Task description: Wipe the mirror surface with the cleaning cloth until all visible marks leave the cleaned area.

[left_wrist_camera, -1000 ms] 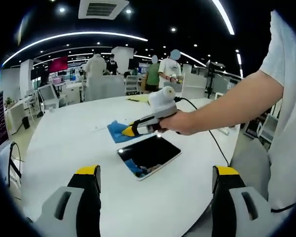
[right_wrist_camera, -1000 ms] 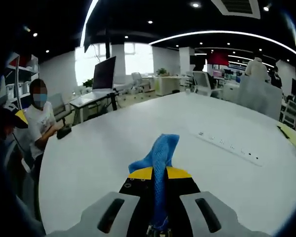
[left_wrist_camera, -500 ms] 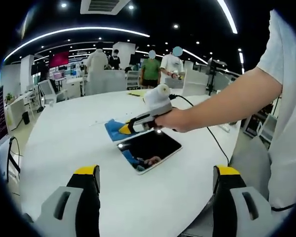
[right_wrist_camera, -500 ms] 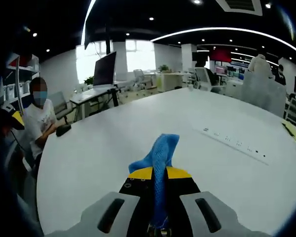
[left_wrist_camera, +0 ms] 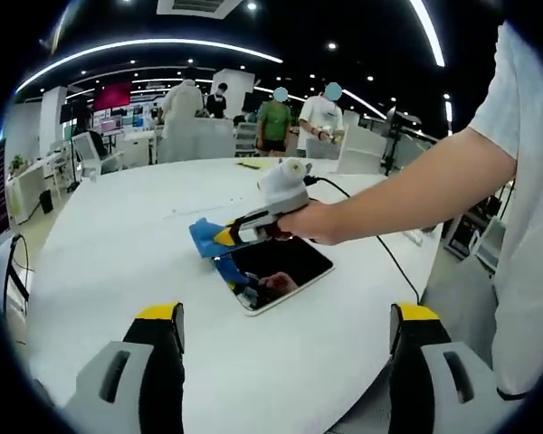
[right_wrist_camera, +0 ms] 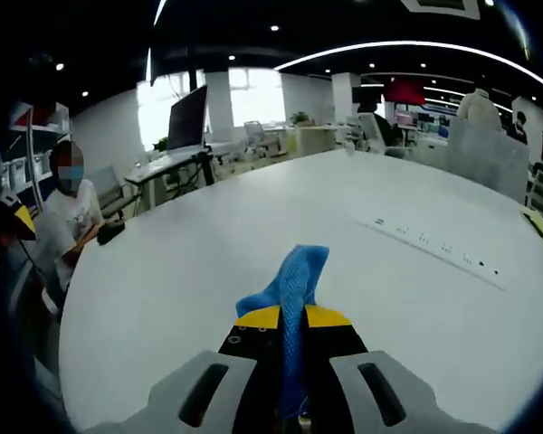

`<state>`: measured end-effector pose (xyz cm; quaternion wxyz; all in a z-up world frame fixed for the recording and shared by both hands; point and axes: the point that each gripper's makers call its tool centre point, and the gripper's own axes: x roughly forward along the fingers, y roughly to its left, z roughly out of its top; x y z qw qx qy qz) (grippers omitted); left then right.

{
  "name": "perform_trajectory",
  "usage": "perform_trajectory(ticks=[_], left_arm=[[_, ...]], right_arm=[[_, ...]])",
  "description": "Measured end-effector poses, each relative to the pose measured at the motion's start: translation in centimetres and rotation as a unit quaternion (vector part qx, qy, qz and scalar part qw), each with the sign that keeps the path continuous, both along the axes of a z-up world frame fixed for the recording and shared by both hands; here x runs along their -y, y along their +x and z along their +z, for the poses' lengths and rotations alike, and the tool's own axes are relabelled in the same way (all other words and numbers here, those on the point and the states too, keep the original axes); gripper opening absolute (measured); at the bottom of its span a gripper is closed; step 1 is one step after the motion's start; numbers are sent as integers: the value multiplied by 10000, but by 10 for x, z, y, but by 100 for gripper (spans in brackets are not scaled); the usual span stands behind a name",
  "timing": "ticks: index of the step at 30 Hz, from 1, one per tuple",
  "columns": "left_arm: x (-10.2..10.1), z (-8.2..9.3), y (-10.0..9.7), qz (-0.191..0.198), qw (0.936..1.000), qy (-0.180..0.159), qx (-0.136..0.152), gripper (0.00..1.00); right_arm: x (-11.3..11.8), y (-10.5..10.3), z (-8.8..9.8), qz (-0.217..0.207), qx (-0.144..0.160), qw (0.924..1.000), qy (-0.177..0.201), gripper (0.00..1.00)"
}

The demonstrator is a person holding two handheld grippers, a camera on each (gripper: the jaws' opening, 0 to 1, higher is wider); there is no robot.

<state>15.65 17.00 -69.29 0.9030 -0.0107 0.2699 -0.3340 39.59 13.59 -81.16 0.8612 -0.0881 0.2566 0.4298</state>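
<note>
Jaws of the right gripper (right_wrist_camera: 290, 330) are pinched tight on the blue cleaning cloth (right_wrist_camera: 291, 287), which stands up between the yellow tips. Seen from the left gripper view, that same right gripper (left_wrist_camera: 228, 237) sits at the far corner of the mirror (left_wrist_camera: 276, 269), with the cloth (left_wrist_camera: 206, 240) bunched at its tip, touching or just over the mirror's edge. Jaws of the left gripper (left_wrist_camera: 285, 316) stand wide apart and hold nothing, on the near side of the mirror and well apart from it.

I judge the step to be the start of wiping: the cloth is at the mirror's rim, not yet across the dark glass. The next move calls for pressing the cloth flat and dragging it over the surface toward the mirror's near corner.

Around the mirror the white tabletop (left_wrist_camera: 118, 253) lies open on all sides; a black cable (left_wrist_camera: 394, 258) trails beyond the mirror's right edge, by the person's arm.
</note>
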Motion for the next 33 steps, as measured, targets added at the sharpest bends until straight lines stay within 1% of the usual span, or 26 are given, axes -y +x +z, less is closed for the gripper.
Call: perform_trajectory(ticks=[3,4,9,12,15,17,20,21,27,31,32,33], left_arm=[[2,-2,2,20,10000,-59,-11,95],[2,-4,3,74,9999,-121,-70,95],[3,-9,3,96,9998,-86,-122,95],[3,-12,1,99,9997,-128,-177,95],[4,-16,1,47,9997,-89,-223,95],[3,-16,2,47,9997,-99,-216,95],[3,-16,7,84,9994,-211,-244,95],[4,-16,8,79,9995,-224,-230,94],[4,-16,13,52,9995,-226,-196,94],[5,-19,14,41,9995,-230,-219,94],[5,-19,13,28,9995,-220,-219,94],[7,-19,13,-1,9997,-167,-201,94]], right_arm=[[-1,0,-4,-6,-34,10000,-6,3],[-2,-1,-7,5,-64,10000,-7,3],[-5,0,-17,57,-104,9999,-33,3],[-5,3,-19,-63,-117,9999,-7,3],[-6,2,-24,-105,-101,9999,-25,3],[-6,4,-26,-136,-55,9999,-33,3],[-6,7,-29,-165,-72,9998,-25,3],[-5,11,-30,-224,-88,9997,19,3],[-7,11,-31,-292,-100,9994,151,3],[-7,11,-32,-342,-21,9992,201,3],[-7,10,-32,-305,93,9994,165,3],[-7,11,-31,-231,280,9993,102,3]])
